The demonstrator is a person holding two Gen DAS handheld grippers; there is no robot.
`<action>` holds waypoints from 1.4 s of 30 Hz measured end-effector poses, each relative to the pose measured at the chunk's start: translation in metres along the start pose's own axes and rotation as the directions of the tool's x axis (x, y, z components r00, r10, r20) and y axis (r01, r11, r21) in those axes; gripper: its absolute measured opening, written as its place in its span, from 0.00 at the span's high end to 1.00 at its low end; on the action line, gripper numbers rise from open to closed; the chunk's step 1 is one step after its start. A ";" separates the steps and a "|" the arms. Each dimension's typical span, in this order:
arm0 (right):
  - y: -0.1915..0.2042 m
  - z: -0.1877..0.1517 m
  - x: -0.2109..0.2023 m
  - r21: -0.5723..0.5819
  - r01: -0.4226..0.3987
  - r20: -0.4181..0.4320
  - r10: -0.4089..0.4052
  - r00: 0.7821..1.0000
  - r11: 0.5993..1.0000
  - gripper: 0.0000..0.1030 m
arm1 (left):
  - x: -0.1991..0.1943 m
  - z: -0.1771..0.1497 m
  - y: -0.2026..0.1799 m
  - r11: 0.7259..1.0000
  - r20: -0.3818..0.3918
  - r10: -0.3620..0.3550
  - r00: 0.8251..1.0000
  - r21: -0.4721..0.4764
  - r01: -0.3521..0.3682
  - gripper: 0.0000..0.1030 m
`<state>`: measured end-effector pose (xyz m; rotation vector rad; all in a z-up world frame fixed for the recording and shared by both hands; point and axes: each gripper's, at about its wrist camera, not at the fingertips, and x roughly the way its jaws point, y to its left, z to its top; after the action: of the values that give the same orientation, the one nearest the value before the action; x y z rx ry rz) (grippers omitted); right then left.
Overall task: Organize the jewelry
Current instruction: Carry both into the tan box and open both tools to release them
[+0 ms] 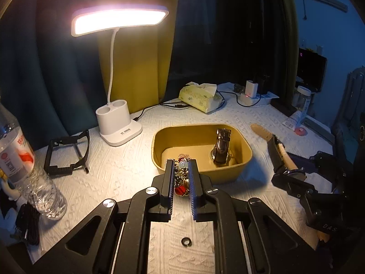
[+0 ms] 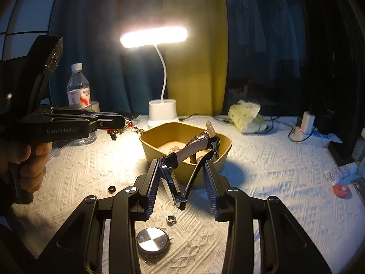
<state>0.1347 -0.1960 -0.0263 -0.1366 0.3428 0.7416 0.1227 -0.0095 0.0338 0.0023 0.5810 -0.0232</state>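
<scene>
My left gripper (image 1: pixel 181 162) is shut on a gold chain with red beads (image 1: pixel 181 183), held just short of the near rim of the yellow box (image 1: pixel 200 171). A brown-strap watch (image 1: pixel 221 147) stands inside the box. My right gripper (image 2: pixel 181 163) holds a black-strap watch (image 2: pixel 194 148) between its fingers, just before the box (image 2: pixel 146 143); the jaws stand fairly wide around the looped strap. The left gripper (image 2: pixel 124 123) with the dangling chain (image 2: pixel 134 127) shows at left in the right wrist view. A small dark ring (image 1: pixel 186 242) lies on the cloth.
On the white cloth are a round silver watch case (image 2: pixel 152 242), a silver ring (image 2: pixel 171 218), a black ring (image 2: pixel 112 188), a lit desk lamp (image 1: pixel 118 123), a water bottle (image 1: pixel 25 171), a tissue pack (image 1: pixel 200 96), a power strip (image 1: pixel 257 97) and a black frame (image 1: pixel 66 155).
</scene>
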 end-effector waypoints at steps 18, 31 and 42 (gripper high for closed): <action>-0.018 0.035 0.064 0.054 -0.022 -0.057 0.025 0.998 0.998 0.63 | 0.034 0.021 0.014 0.996 0.030 -0.055 0.998 -0.074 0.057 0.87; -0.024 0.042 0.098 0.111 -0.036 -0.087 0.046 0.995 0.993 0.55 | 0.074 0.021 0.029 0.985 -0.027 -0.087 0.996 -0.149 0.082 0.87; -0.020 0.039 0.099 0.093 -0.005 -0.125 0.016 0.992 0.996 0.39 | 0.072 0.019 0.036 0.982 -0.042 -0.096 0.994 -0.169 0.088 0.72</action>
<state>0.2260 -0.1379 -0.0245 -0.0944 0.4975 0.7278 0.1939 0.0251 0.0105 -0.1872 0.6313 -0.0648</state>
